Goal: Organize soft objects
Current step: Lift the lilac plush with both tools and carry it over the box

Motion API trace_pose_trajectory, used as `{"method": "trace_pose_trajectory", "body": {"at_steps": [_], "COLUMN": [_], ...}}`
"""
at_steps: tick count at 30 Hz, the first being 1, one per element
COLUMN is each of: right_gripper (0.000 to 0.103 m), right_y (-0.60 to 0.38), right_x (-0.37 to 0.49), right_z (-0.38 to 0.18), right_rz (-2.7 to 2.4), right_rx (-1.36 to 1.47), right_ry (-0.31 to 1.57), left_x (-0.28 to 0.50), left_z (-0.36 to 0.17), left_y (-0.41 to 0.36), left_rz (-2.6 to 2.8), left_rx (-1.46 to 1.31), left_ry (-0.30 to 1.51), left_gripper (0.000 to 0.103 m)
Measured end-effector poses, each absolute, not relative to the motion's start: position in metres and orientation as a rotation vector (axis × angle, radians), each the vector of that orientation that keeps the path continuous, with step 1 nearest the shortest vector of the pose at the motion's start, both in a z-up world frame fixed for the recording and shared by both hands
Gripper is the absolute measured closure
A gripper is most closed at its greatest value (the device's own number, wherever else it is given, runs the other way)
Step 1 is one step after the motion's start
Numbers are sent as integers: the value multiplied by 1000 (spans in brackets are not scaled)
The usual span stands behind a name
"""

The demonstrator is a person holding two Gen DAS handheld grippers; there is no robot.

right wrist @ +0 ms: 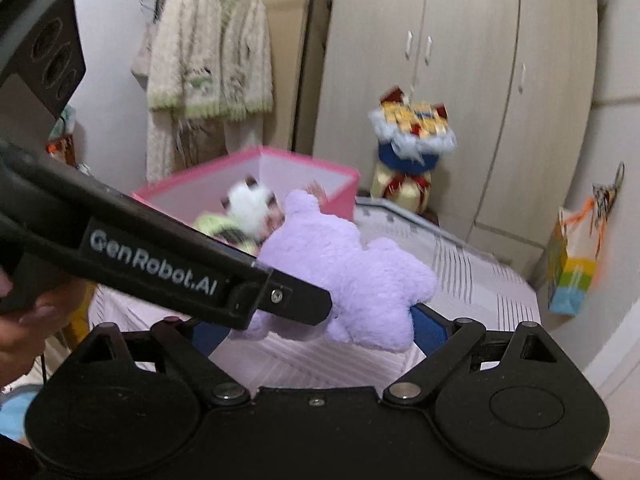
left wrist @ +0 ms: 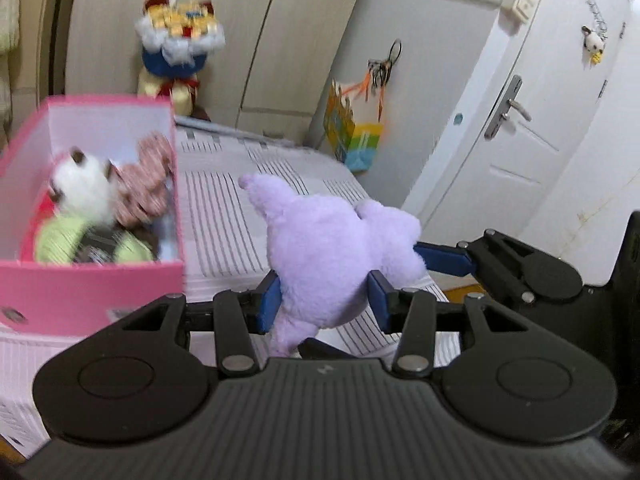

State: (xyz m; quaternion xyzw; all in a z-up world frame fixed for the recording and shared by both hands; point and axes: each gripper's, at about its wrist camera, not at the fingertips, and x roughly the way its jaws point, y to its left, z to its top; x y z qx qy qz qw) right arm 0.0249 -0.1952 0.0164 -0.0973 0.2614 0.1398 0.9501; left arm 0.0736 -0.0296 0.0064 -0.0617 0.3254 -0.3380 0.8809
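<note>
Held toy: a lilac plush toy [left wrist: 332,256] hangs in the air above the striped bed cover [left wrist: 224,216], gripped from two sides at once.
Left gripper [left wrist: 324,300]: jaws partly closed, blue pads pressed into the toy's lower body — one pad on each flank, the plush bulging out between them.
Right gripper [right wrist: 320,330]: jaws set fairly wide, blue pads against the toy's rounded end; the left pad is mostly hidden behind the left gripper's black body, so only the right pad's contact is clear.
Pink box [left wrist: 92,280]: open-topped, on the bed cover to the left of the toy in the left wrist view, just beyond it in the right wrist view.
Box contents: a white plush with dark ears [left wrist: 82,184], a pinkish patterned soft toy [left wrist: 146,180] and something pale green [left wrist: 60,240] — all blurred.
Background: a large costumed doll [left wrist: 176,48] stands by the wardrobe [right wrist: 460,80]; a colourful gift bag [left wrist: 354,136] hangs on the wall near a white door [left wrist: 540,120]; a fluffy cream cardigan [right wrist: 208,48] hangs at left.
Person: fingers of a hand [right wrist: 24,320] show at the left edge of the right wrist view.
</note>
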Motion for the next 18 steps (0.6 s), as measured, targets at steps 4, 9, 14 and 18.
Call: {"method": "trace_pose_trajectory", "body": {"at_steps": [4,9,14,18], "right_gripper": [8,7,7,10], "right_y": [-180,-161,-147,-136], "right_x": [34,56,94,130], "right_z": [26,36,41,38], "right_rz": [312,339,388,444], "right_rx": [-188,-147,-104,-76], "right_ry": [487,429,393,393], "left_x": [74,93,123,154], "left_z": [22,35,40,37], "left_y": [-11,9,34,54], "left_rz": [-685,-662,-625,-590], "left_rx": [-82,-48,-81,-117], "left_ry": [601,550,538,559], "left_gripper": [59,59,58,58]}}
